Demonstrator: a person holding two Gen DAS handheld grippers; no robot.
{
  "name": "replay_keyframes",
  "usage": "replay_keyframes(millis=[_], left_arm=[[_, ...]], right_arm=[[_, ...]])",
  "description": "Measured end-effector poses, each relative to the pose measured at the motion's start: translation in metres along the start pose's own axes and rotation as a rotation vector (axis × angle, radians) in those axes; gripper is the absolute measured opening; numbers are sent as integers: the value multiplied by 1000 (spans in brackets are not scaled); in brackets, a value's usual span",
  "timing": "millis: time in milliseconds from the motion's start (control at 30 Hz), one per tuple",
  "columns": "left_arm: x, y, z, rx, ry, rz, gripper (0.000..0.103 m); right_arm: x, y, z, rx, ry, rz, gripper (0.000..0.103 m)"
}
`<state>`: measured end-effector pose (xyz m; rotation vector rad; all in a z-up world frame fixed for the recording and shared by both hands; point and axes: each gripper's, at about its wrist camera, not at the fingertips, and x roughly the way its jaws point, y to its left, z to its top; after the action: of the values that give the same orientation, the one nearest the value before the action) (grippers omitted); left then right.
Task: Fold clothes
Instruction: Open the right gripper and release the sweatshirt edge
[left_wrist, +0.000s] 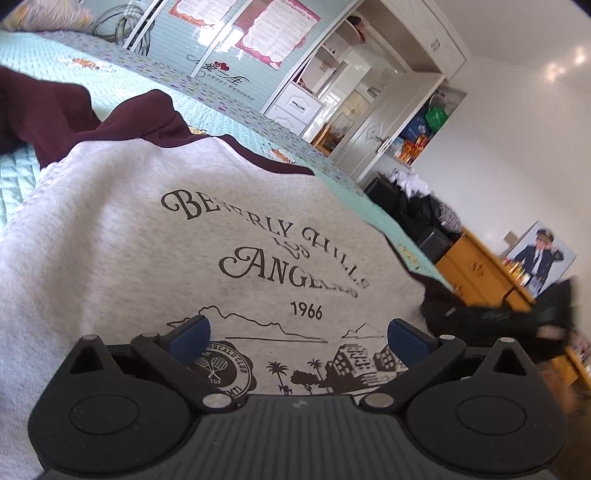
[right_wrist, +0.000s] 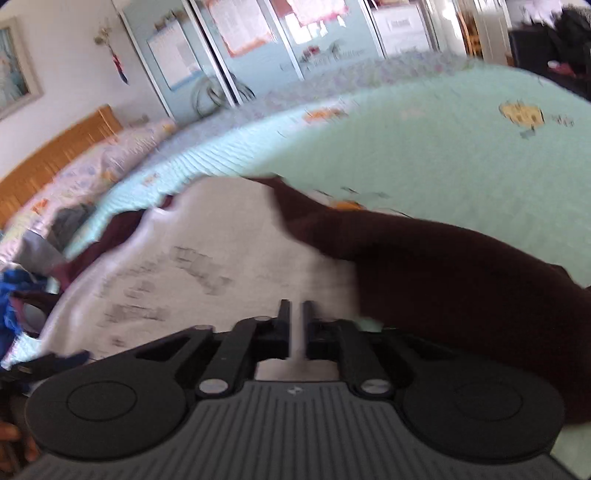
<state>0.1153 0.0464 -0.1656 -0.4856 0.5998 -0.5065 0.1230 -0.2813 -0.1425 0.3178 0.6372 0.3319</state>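
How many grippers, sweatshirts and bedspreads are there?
Grippers: 2, the left gripper and the right gripper
Sweatshirts: 1, the grey sweatshirt with dark red sleeves
Bedspreads: 1, the mint green bedspread
Total: 4

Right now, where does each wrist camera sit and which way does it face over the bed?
Left wrist: behind the left claw, jaws wide open, looking down across the grey printed sweatshirt with maroon sleeves toward the white wardrobe.
Right wrist: behind the right claw, jaws nearly closed with nothing visibly between them, blurred, facing the wooden headboard.
Shared: the sweatshirt and mint-green quilted bedspread.
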Motion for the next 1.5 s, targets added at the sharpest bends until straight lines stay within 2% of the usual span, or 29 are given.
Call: replay_keyframes(millis=[33,100,133,167,200,233,333,367,433,467,500,533,600,633,667,700,733,833,900,967,1033,1133,1200,1233,1367,1400,1433,1467,1500], left_arm=[[0,-1,0,6,2,5,102],[0,-2,0,6,4,9,102],[0,-3,0,7,8,15,102],[0,-6,1,16,15,30,102],[0,-11,0,30,24,50,102],[1,-18,-1,55,34,80,102],[6,-40,-10,127,53,136,102],[8,-44,-14,130,52,140,102],[10,-51,-19,133,49,143,102],[12,-54,-21,139,50,145,102],[12,-57,-22,147,52,149,102],[13,-59,-24,149,54,150,102],[13,-64,-26,144,63,135,102],[13,-67,-28,142,70,122,102],[14,-71,-30,150,78,104,102],[15,-76,-34,169,90,81,102],[17,-81,-38,195,103,63,102],[14,-85,-40,204,114,18,102],[3,-74,-31,106,104,-28,102],[-19,-62,-13,56,57,-28,102],[-45,-46,8,46,-22,20,102],[-69,-6,39,-15,-89,96,102],[-70,22,55,-87,-50,129,102],[-70,30,60,-118,-37,111,102],[-66,54,73,-124,-47,-65,102],[-53,67,73,-129,-4,-69,102],[-35,88,72,-189,72,-40,102],[-20,113,68,-267,131,-28,91],[-17,131,68,-302,131,-57,79]], right_arm=[[-3,10,-3,-3,3,67,32],[3,18,-9,6,78,150,46],[8,21,-12,10,122,184,47],[10,18,-18,-24,148,129,46],[11,13,-25,-78,165,31,15],[8,5,-28,-106,156,-39,0],[-10,-10,-22,-49,119,-132,0],[-15,-2,-23,-59,109,-127,0],[-24,25,-27,-110,89,-85,19],[-29,39,-28,-136,79,-64,20],[-29,53,-33,-159,93,-22,26],[-25,62,-38,-182,131,20,28],[-12,62,-53,-259,219,-10,27],[-13,54,-59,-267,209,-9,25],[-19,40,-59,-204,190,0,25],[-23,33,-57,-173,182,-50,18],[-27,30,-55,-169,177,-127,0],[-38,28,-50,-129,176,-188,0],[-44,40,-47,-152,153,-189,9],[-41,54,-44,-174,127,-173,23],[-36,52,-40,-148,110,-96,38],[-23,63,-43,-53,120,75,48],[-8,74,-51,-32,137,126,49],[-3,79,-55,-34,149,130,49],[6,84,-68,-56,143,120,51],[4,81,-68,-42,139,133,51],[4,77,-68,-23,137,147,51],[4,72,-67,-4,137,160,50],[5,69,-67,8,136,171,49]])
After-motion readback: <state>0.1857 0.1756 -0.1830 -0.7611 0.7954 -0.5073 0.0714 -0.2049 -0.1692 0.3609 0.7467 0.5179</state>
